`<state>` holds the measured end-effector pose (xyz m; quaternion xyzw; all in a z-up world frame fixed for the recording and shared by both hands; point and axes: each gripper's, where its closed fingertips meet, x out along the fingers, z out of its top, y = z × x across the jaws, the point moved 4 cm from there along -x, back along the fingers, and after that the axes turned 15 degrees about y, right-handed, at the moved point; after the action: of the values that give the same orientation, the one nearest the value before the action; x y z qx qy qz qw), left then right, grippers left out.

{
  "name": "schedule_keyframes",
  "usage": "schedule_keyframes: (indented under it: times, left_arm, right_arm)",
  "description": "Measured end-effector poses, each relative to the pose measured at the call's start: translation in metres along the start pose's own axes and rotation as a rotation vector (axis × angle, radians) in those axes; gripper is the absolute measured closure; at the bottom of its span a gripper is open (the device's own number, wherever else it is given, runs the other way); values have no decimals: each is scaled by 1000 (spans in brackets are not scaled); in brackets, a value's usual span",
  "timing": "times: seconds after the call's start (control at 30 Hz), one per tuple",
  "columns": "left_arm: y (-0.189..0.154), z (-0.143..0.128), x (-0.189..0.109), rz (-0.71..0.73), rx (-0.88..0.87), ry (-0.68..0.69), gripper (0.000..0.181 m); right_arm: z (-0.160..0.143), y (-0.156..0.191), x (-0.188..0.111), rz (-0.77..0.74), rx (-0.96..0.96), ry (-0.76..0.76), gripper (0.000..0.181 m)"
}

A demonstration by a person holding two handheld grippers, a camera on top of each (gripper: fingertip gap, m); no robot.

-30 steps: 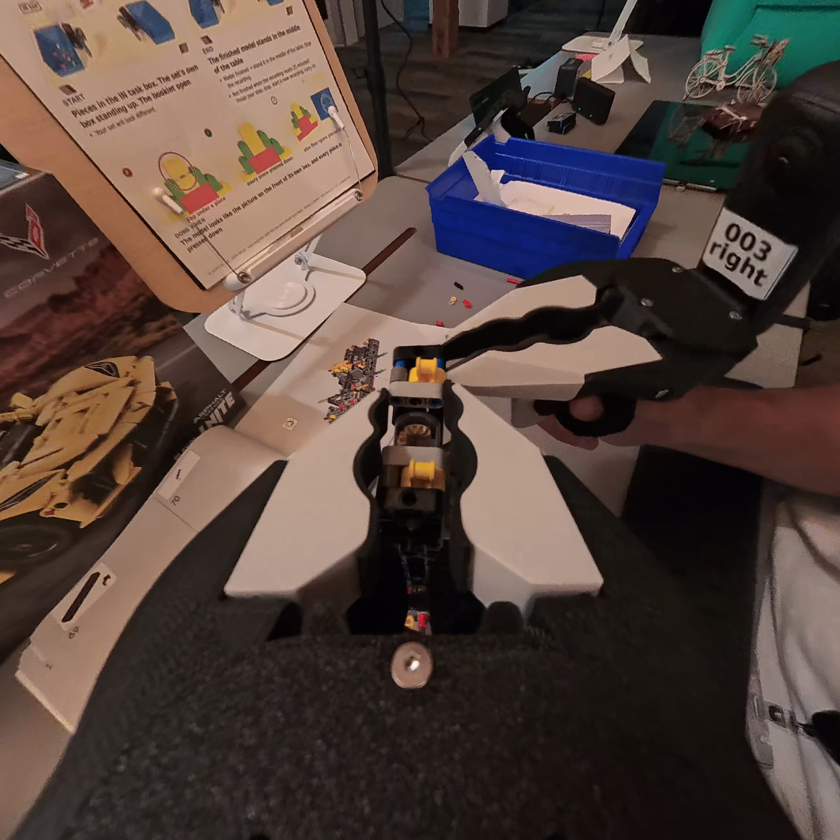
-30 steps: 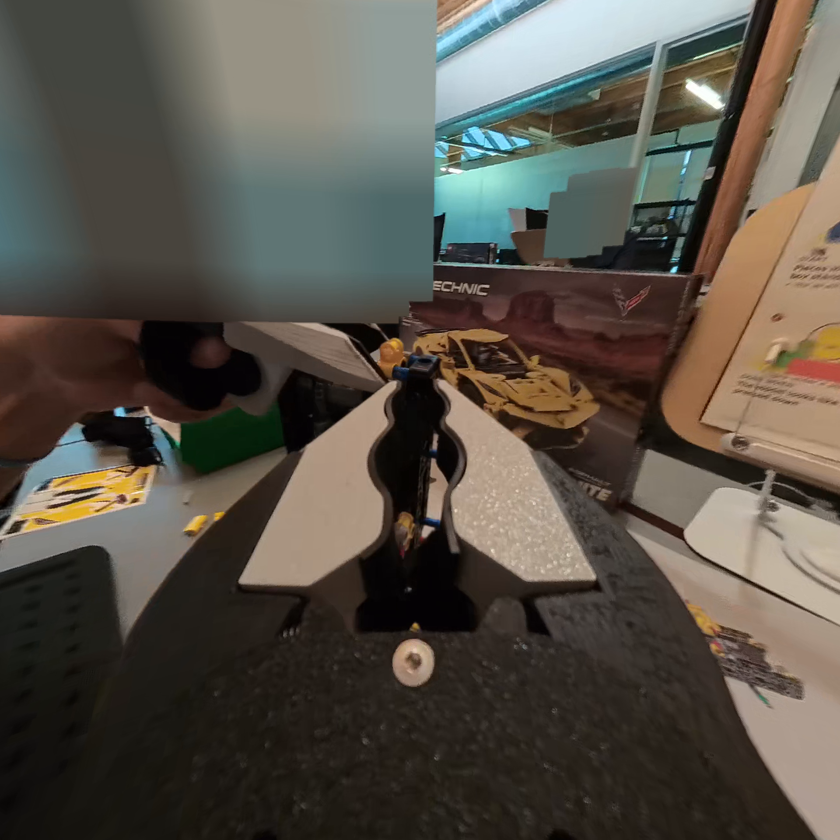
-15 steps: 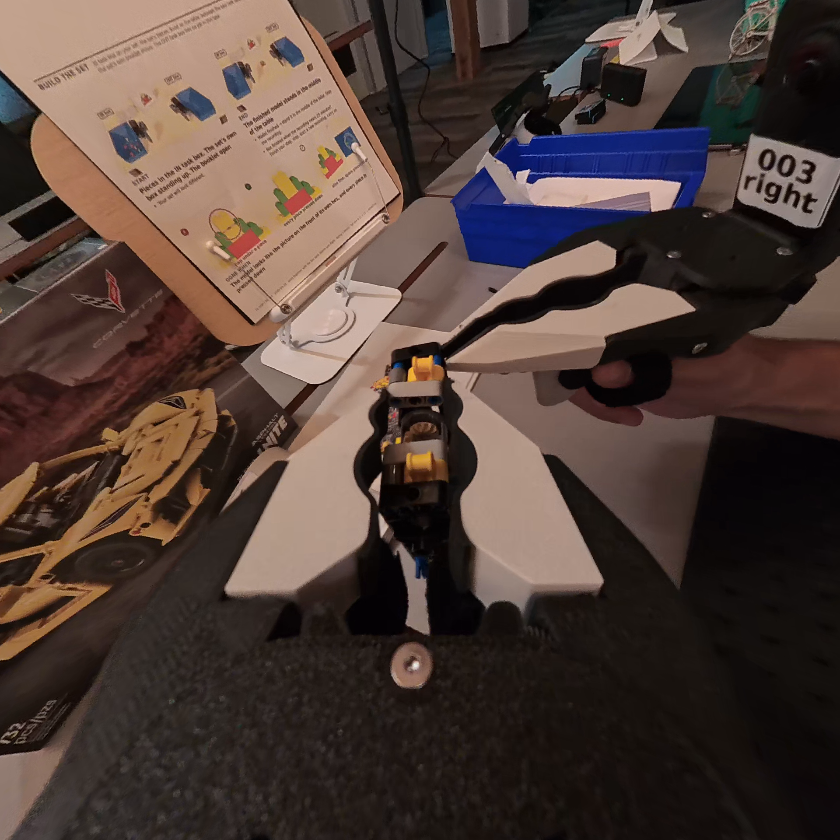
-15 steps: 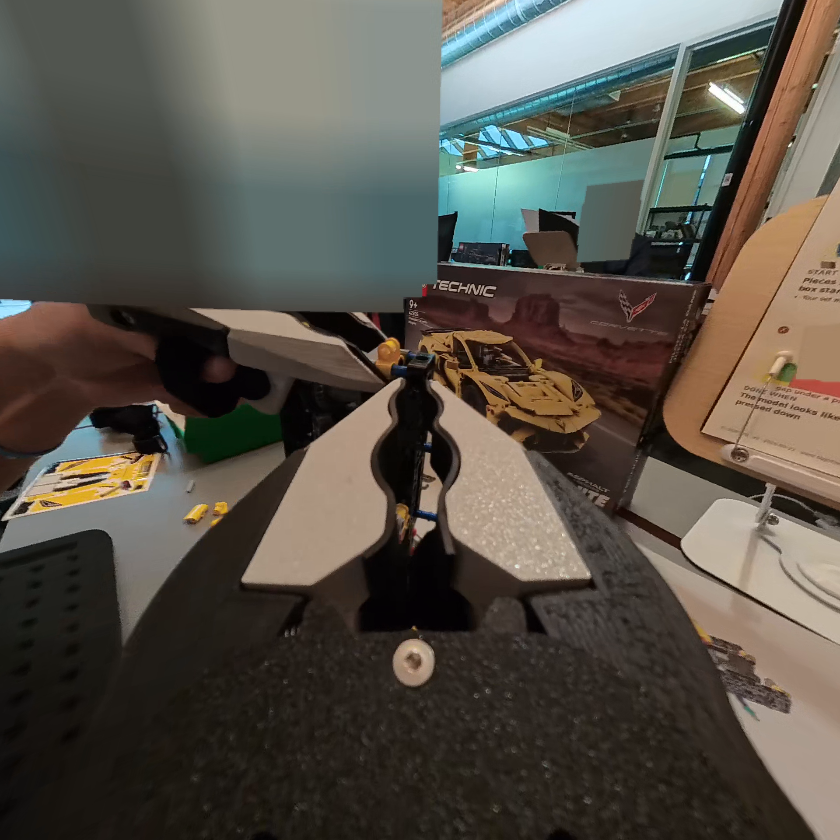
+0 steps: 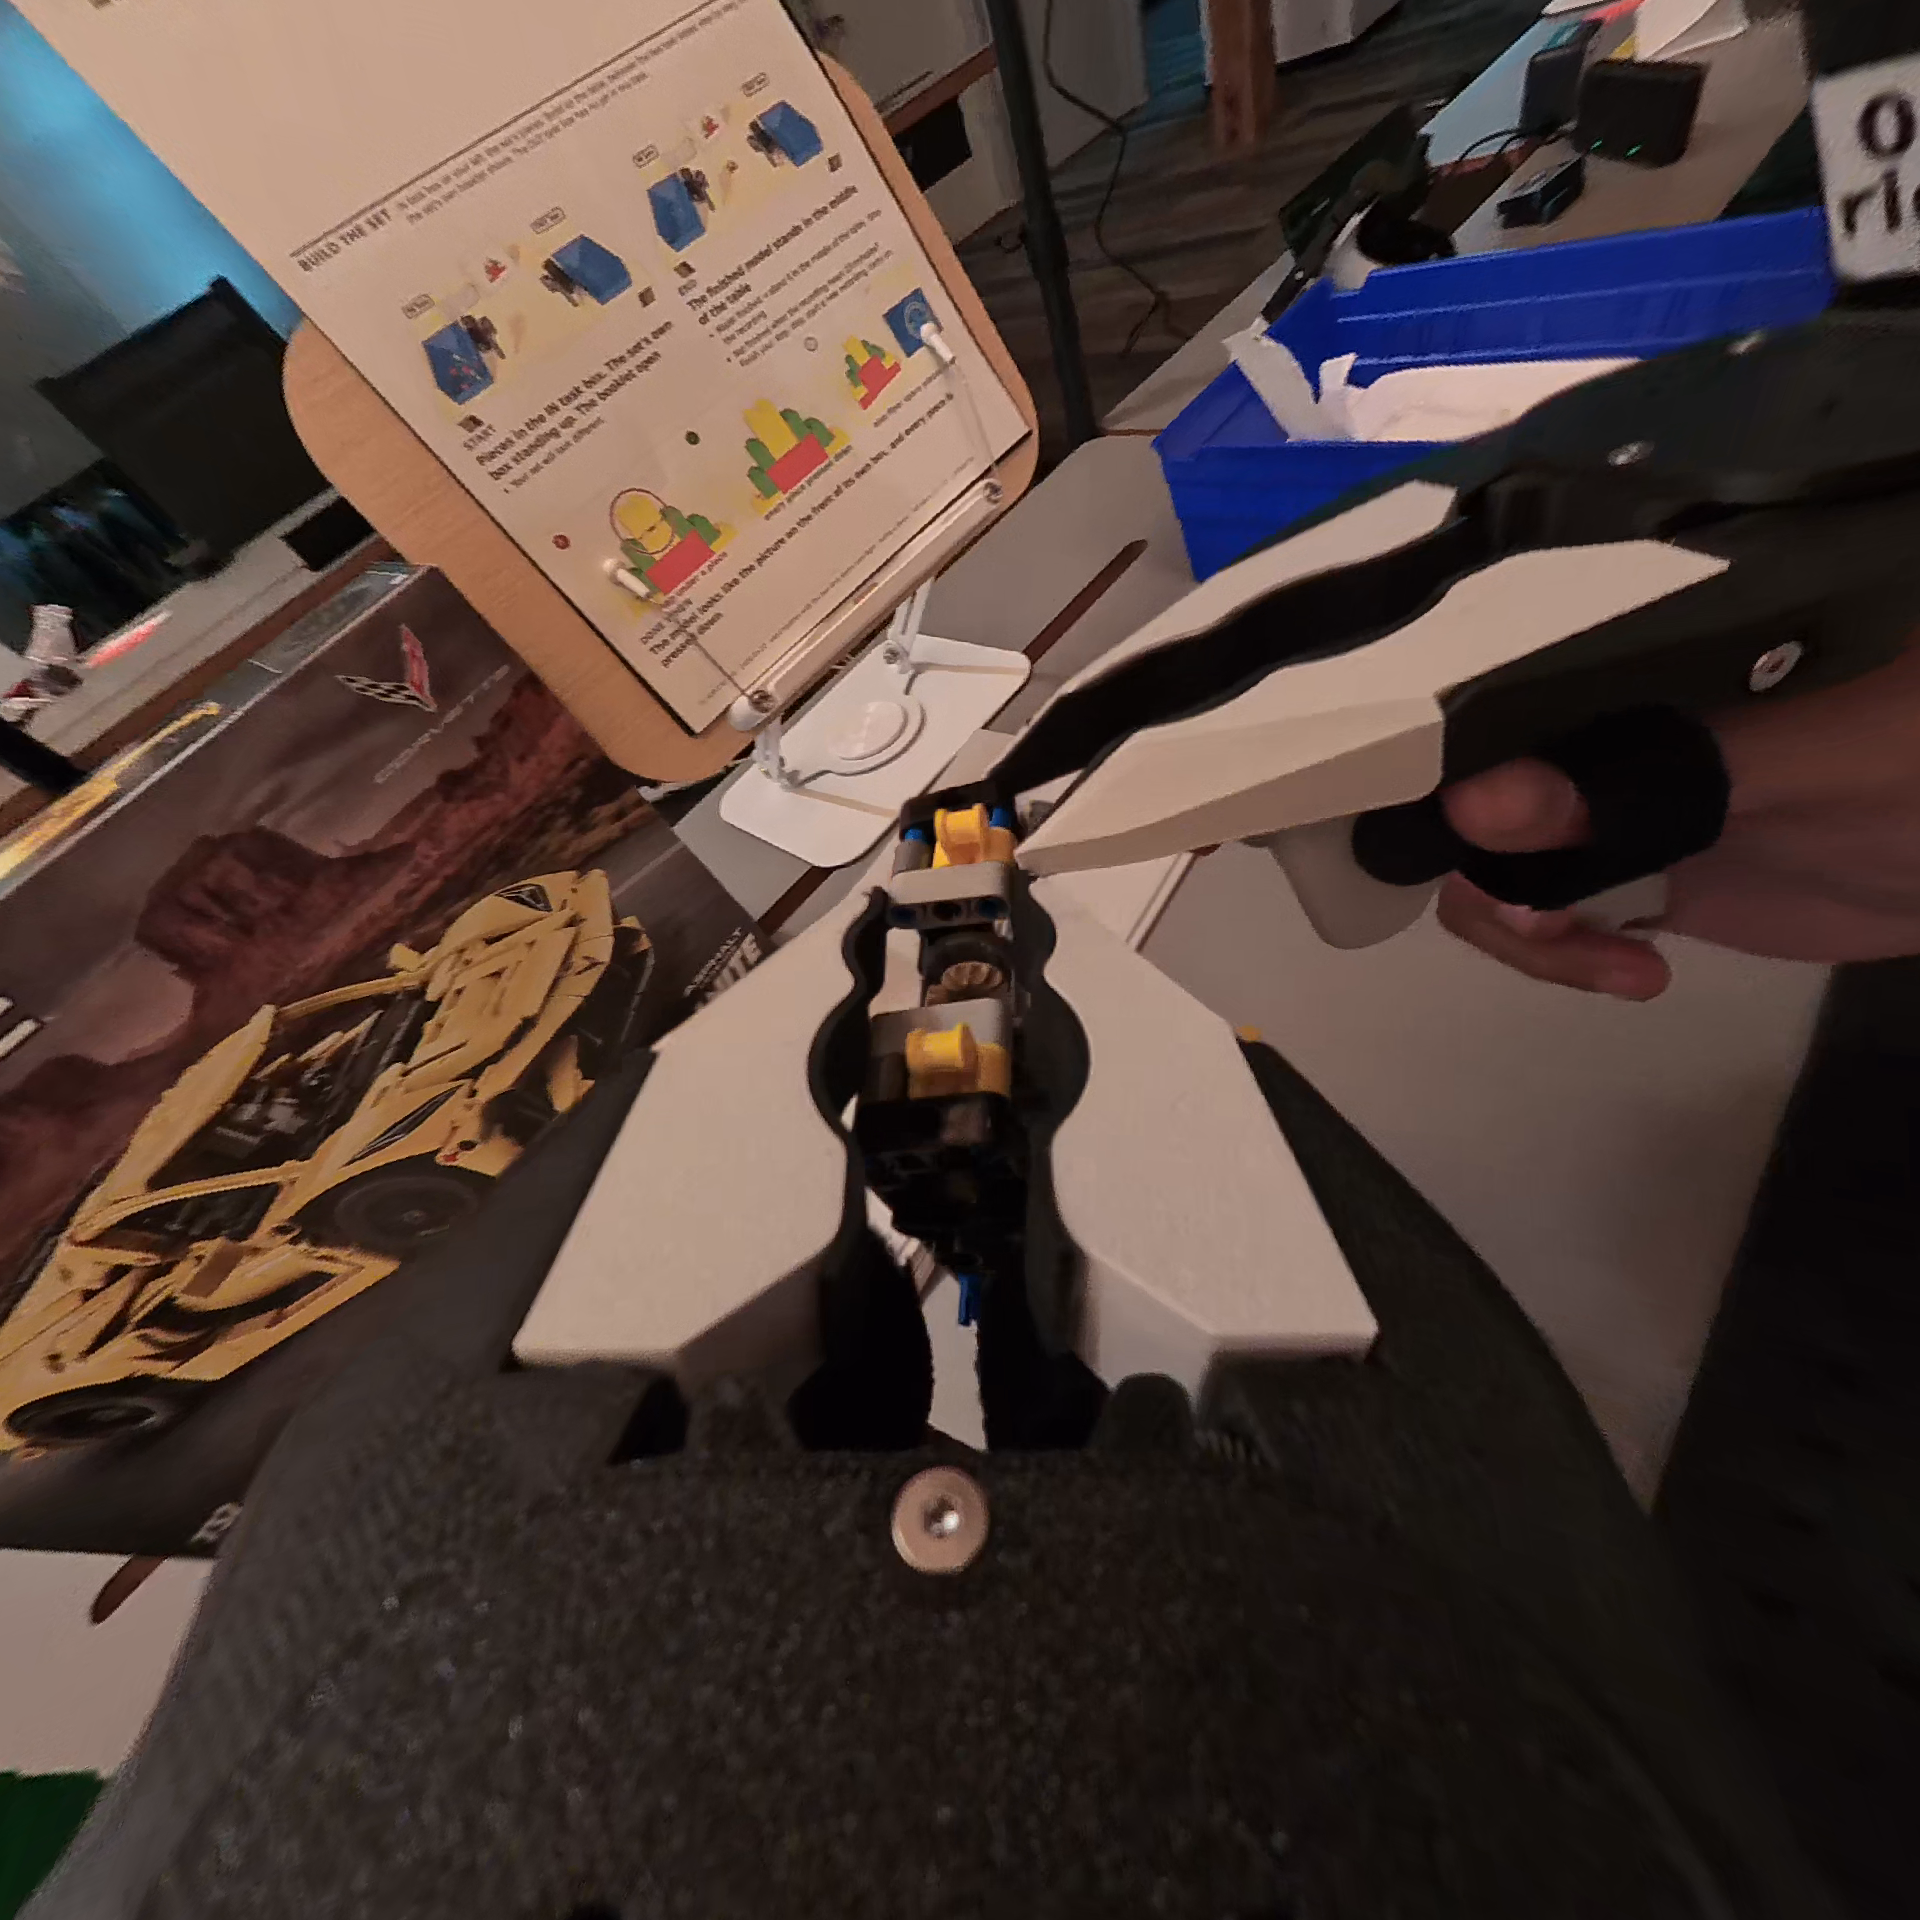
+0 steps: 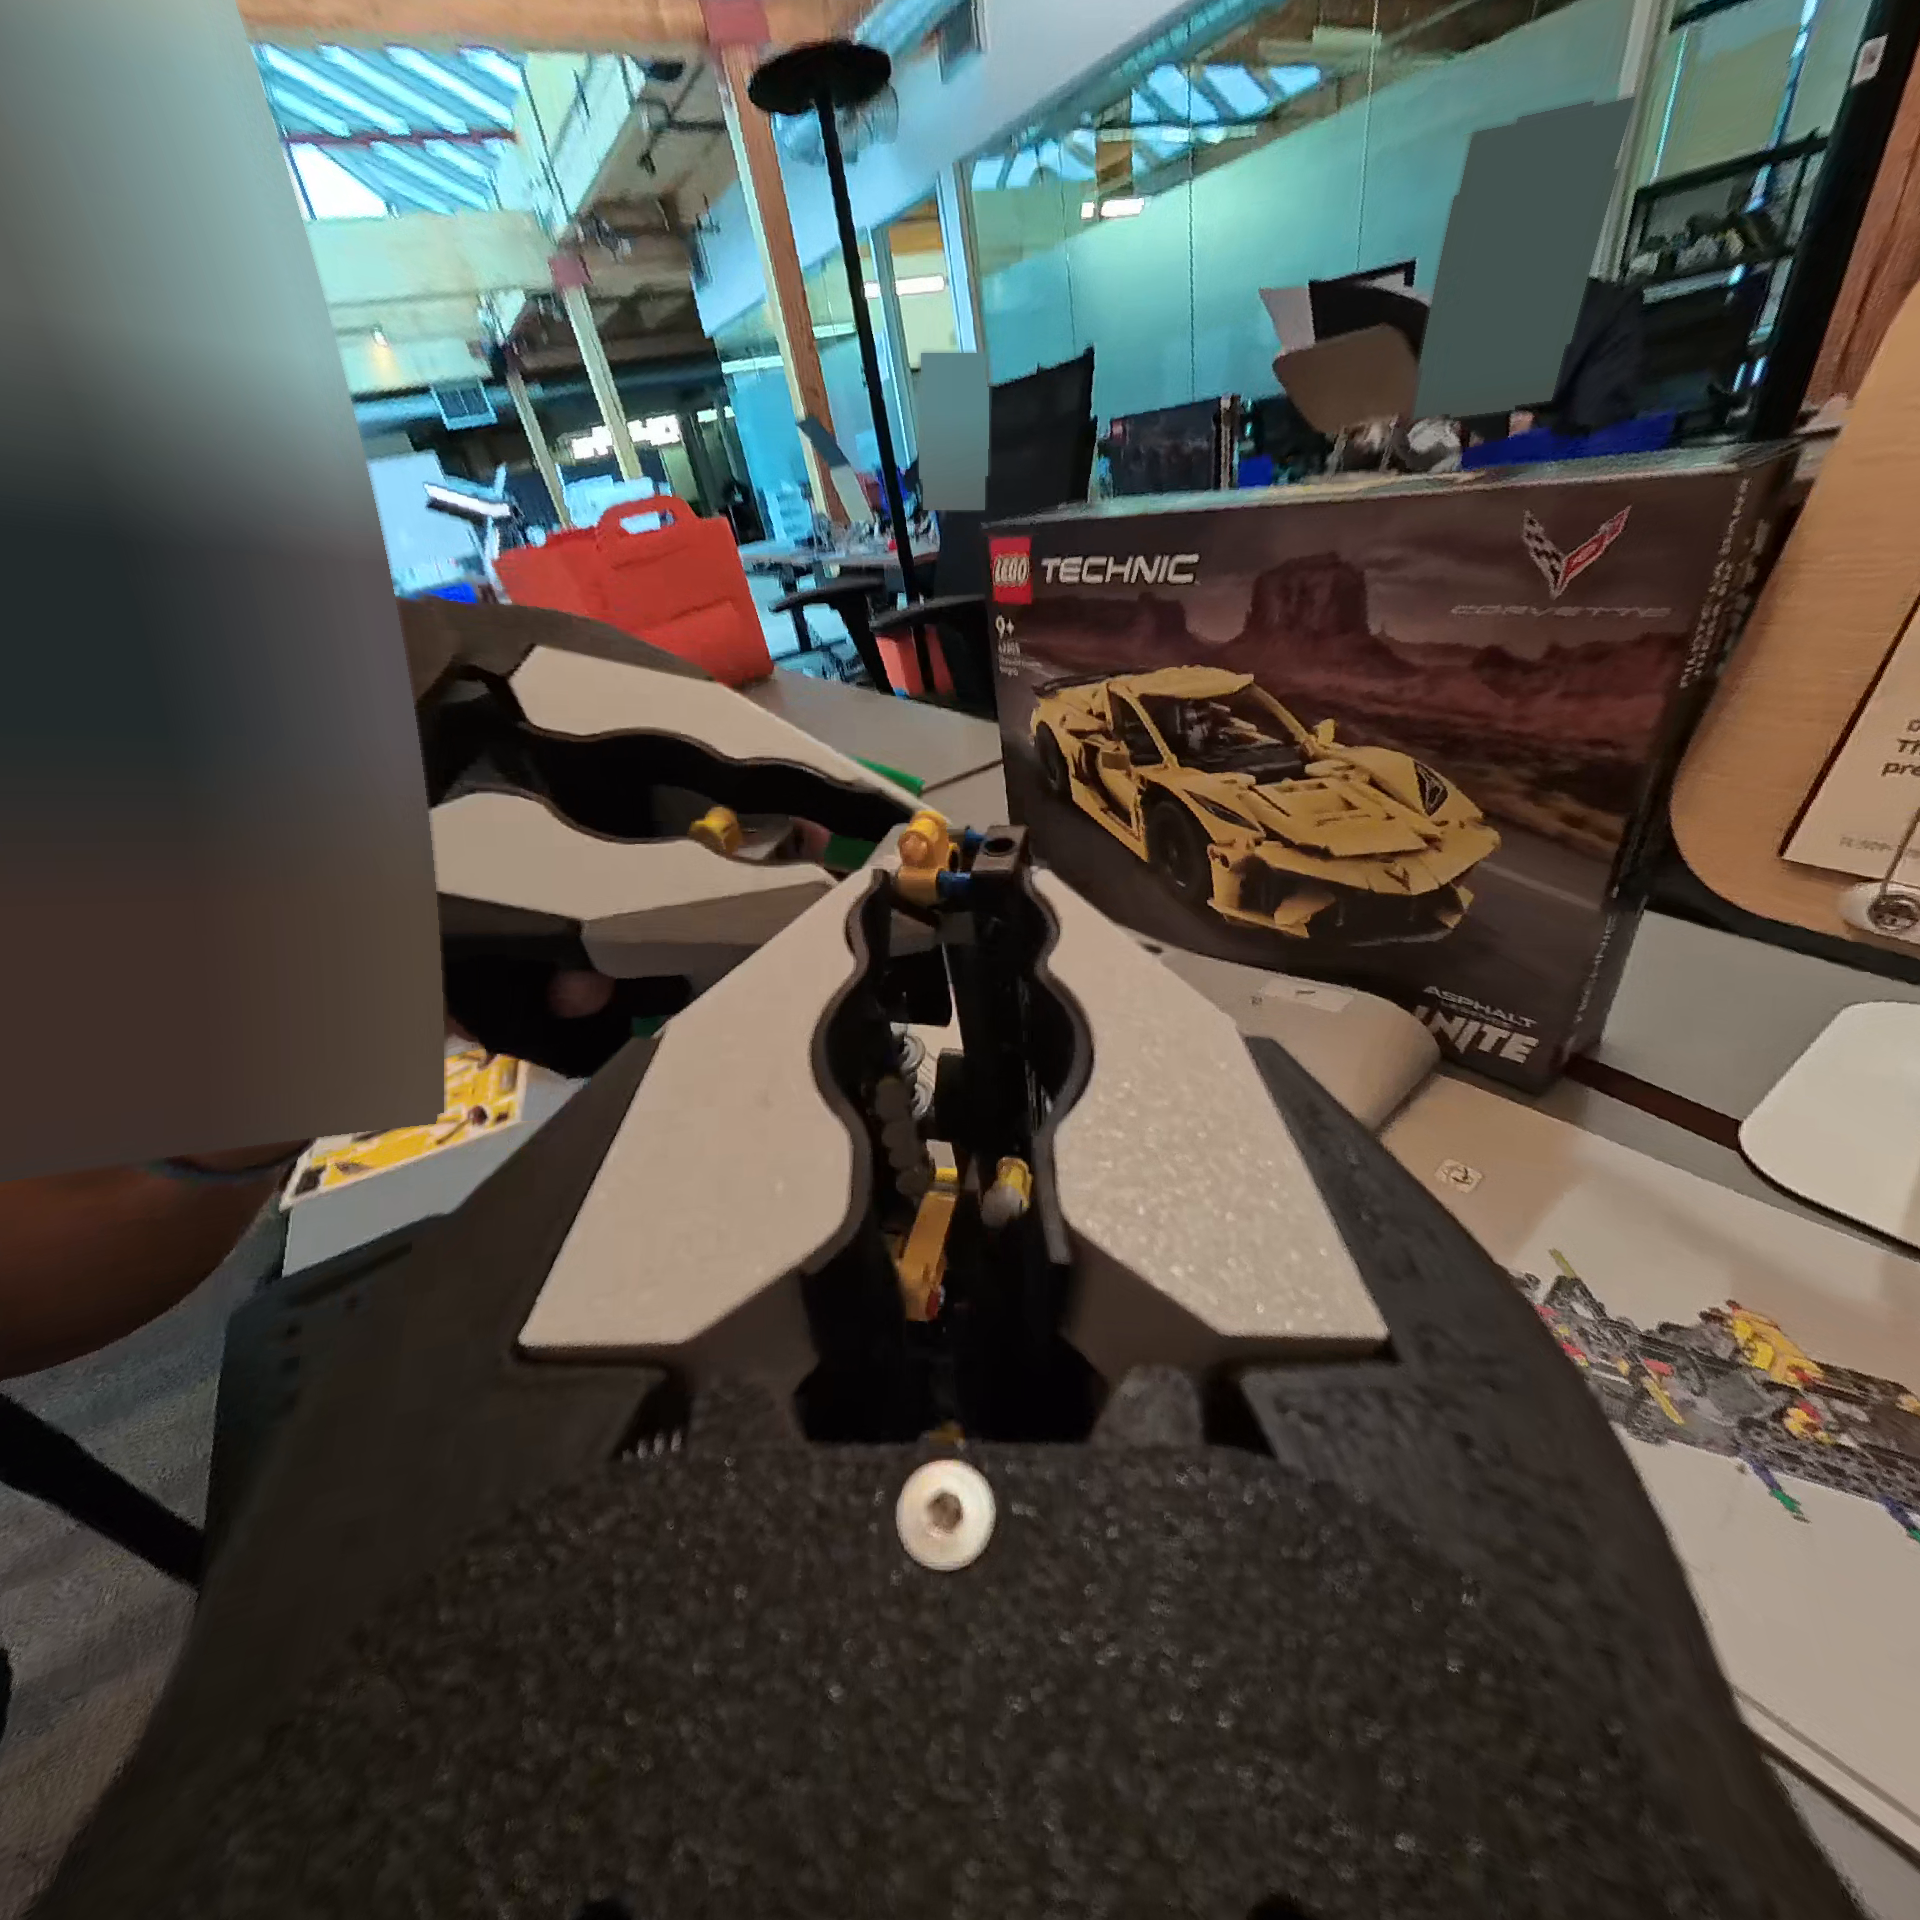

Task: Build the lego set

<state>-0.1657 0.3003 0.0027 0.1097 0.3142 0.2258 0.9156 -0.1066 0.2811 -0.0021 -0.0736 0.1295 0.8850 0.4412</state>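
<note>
Clearly mid-join. Held up off the counter [image 5: 1455, 1091]: a small sub-assembly [image 5: 948, 997] of grey, black and yellow parts with blue pins, clamped lengthwise in the jaws of the left gripper [image 5: 951, 914], far end poking out past the fingertips. Meeting that far end from the right: the right gripper [image 6: 951, 883], jaws clenched on a black beam [image 6: 992, 997] lying along its fingers, beam tip just beside a yellow connector [image 6: 923, 844] on the sub-assembly. Cannot tell whether seated there or only touching.

Probably the step of pressing the beam onto the blue pins. Next, likely needed: lining hole up with pin, then pushing the two grippers squarely together without twisting, with a firm left grip against the sub-assembly sliding back between the pads.

Beyond the sub-assembly, upright on a white stand: an instruction board [image 5: 665, 343]. To the left of the sub-assembly, seen from the left wrist: the set box [image 6: 1320, 769], standing, yellow car picture facing in. Beyond and to the right: a blue bin [image 5: 1455, 416] with white paper inside. Below, flat on the counter: an open booklet page [image 6: 1714, 1382].

Nothing between the two grippers but the parts themselves. Main hindrance, probably: the broad fingers hiding the joint from both cameras.
</note>
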Motion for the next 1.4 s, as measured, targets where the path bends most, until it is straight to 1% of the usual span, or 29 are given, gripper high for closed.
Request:
schedule_keyframes:
  times: [0.07, 0.13, 0.17, 0.23, 0.27, 0.3, 0.33, 0.43, 0.47, 0.53, 0.57, 0.6, 0.63, 0.7, 0.8, 0.87, 0.93, 1.03, 1.1, 1.23, 1.27, 1.4]
  left_arm:
    - [-1, -1, 0, 22, -1, -6, 157]
    - [-1, -2, 0, 52, 3, -9, 158]
    - [-1, -3, -1, 63, 5, -10, 158]
    - [-3, -2, -1, 64, 3, -14, 158]
    - [-4, -2, -1, 69, 1, -12, 158]
    - [-3, -2, -1, 84, 1, -11, 157]
    - [-4, -2, -1, 87, 1, -16, 158]
    - [-5, -2, 0, 90, -16, -27, 155]
    - [-6, -2, 0, 73, -29, -36, 151]
    - [-10, -1, -3, 8, -47, -68, 139]
    - [-11, -1, -8, -19, -60, -102, 133]
    - [-10, -1, -15, -37, -84, -150, 131]
    - [-8, -2, -22, -54, -109, -191, 130]
    - [-1, -10, -29, -81, -171, -230, 130]
    - [1, -29, -23, -152, -214, -212, 130]
    - [-3, -33, -22, -201, -219, -250, 131]
    - [-2, -33, -22, -178, -225, -276, 151]
    - [0, -33, -20, -111, -221, -281, 153]
    - [-1, -33, -19, -79, -224, -287, 153]
    - [-4, -33, -19, -58, -251, -301, 153]
    - [-5, -33, -19, -61, -252, -311, 152]
    - [-7, -34, -21, -35, -225, -318, 153]
  right_arm:
    - [4, 0, -2, 10, -7, 43, 155]
    - [13, 2, -6, 77, 43, 41, 152]
    - [15, 2, -6, 100, 61, 63, 149]
    - [10, 3, 1, 92, 48, 169, 139]
    - [7, 4, 5, 82, 35, 200, 139]
    - [9, 5, 6, 72, 35, 189, 142]
    - [9, 3, 7, 43, 32, 201, 149]
    - [9, 3, 9, 10, 31, 201, 150]
    - [9, 3, 9, 7, 30, 199, 150]
    - [8, 2, 9, 0, 14, 189, 150]
    - [8, 1, 8, -7, 12, 184, 151]
    - [8, -1, 7, -12, 10, 181, 150]
    - [7, -2, 6, -6, 5, 179, 151]
    - [7, -1, 5, 17, 6, 173, 151]
    - [7, -2, 6, 8, -15, 170, 151]
    - [8, -1, 8, 16, -38, 166, 151]
    - [9, 3, 11, 10, -72, 140, 150]
    - [8, 2, 14, -81, -140, 61, 150]
    - [4, 2, 16, -116, -138, 30, 148]
    - [-2, 0, 20, -95, -55, -11, 147]
    - [-3, 0, 20, -79, -47, -27, 150]
    - [-3, 3, 19, -76, -51, -67, 150]
